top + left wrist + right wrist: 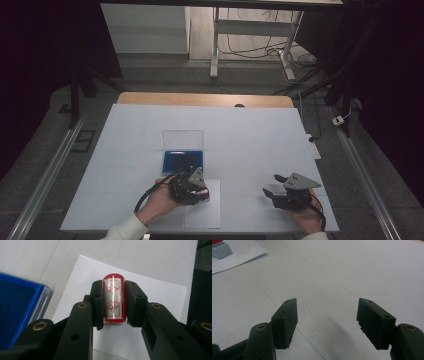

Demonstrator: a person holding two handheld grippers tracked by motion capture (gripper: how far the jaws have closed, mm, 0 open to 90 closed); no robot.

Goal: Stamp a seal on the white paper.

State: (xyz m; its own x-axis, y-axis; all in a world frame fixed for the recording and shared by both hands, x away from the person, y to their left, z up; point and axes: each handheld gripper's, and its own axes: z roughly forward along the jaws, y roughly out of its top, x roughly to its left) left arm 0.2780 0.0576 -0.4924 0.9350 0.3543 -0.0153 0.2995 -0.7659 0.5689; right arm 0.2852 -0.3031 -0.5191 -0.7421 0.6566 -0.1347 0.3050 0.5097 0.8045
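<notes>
High view: left gripper (pixel 200 192) over white paper sheet (pixel 209 216), blue ink pad in clear open case (pixel 182 160) just beyond jaws; right gripper (pixel 274 186) apart on white table (pixel 250 135).

Left gripper view: jaws clamp red transparent cylinder stamp (pixel 114 300), long axis along jaws, end pointing away from camera.

Right gripper view: jaws spread wide, nothing between.

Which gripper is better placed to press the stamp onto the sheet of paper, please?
Probably the left. The left gripper already clamps the stamp above the paper. The right gripper is open on bare table.
</notes>
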